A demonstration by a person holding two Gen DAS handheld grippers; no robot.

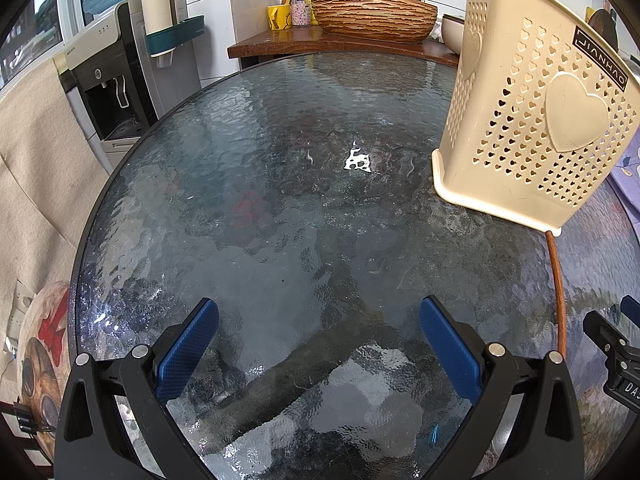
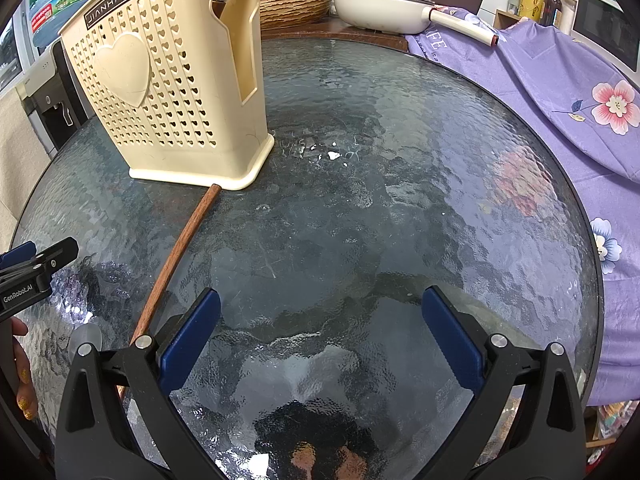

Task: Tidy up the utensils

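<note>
A cream perforated utensil holder (image 1: 532,116) (image 2: 168,88) with heart reliefs stands upright on the round glass table (image 1: 280,208) (image 2: 360,208); a dark handle pokes up inside it. A long brown wooden handle (image 2: 176,256) (image 1: 558,288) lies flat on the glass, its far end touching the holder's base and its near end hidden behind my right gripper's left finger. My left gripper (image 1: 318,344) hovers open over bare glass, left of the handle. My right gripper (image 2: 320,336) is open too, with nothing between its fingers, just right of the handle.
Behind the table, a wooden shelf (image 1: 280,42) carries a woven bowl (image 1: 374,12), cups and a soap bottle. A water dispenser (image 1: 108,76) stands at the left. A white pan (image 2: 384,8) and purple floral cloth (image 2: 560,92) border the table's right side.
</note>
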